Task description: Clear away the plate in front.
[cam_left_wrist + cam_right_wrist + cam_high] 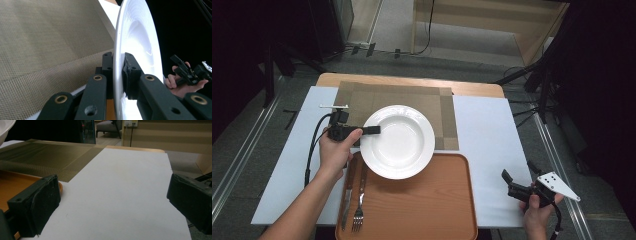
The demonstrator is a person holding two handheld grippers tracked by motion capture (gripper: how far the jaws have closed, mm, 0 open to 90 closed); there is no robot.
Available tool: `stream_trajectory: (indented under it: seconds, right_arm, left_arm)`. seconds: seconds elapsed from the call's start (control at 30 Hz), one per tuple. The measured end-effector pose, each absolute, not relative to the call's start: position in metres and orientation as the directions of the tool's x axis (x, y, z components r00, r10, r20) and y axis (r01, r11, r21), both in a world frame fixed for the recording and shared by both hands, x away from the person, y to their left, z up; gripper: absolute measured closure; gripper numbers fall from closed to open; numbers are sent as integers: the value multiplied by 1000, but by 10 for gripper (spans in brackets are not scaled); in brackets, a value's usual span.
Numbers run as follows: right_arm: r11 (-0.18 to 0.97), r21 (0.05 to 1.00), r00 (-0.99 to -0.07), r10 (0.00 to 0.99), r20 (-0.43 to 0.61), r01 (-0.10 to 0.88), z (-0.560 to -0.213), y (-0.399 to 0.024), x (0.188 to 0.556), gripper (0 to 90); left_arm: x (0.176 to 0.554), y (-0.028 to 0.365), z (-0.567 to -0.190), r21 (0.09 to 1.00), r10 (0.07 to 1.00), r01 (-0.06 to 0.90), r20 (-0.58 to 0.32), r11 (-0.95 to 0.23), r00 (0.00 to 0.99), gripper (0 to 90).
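A white deep plate [398, 141] sits over the near edge of the woven placemat [362, 97] and the far edge of the orange tray [412, 210]. My left gripper [373, 130] is shut on the plate's left rim. In the left gripper view the rim [117, 50] stands pinched between the two black pads [130, 67], with the placemat [50, 37] behind. My right gripper [518, 172] rests open low over the white table cover at the near right. Its jaws stand wide apart in the right gripper view [112, 200] with nothing between them.
A fork [359, 200] and a knife [348, 195] lie on the tray's left side, just under my left wrist. The tray's corner [15, 182] is left of my right gripper. Dark stands and cables flank the table on the floor.
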State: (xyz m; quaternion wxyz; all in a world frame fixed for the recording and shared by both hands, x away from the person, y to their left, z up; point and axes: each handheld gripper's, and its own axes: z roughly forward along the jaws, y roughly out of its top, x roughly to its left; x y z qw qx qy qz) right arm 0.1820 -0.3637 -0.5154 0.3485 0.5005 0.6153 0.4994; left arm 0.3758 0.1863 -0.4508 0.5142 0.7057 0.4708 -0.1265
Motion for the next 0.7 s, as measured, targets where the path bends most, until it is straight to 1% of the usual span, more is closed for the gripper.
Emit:
stream_trajectory:
  seconds: [0.7]
  right_arm:
    - [5, 963, -257, 964, 67, 270, -515, -363, 182, 0]
  left_arm:
    - [338, 174, -464, 575, 473, 814, -696, -83, 540, 805]
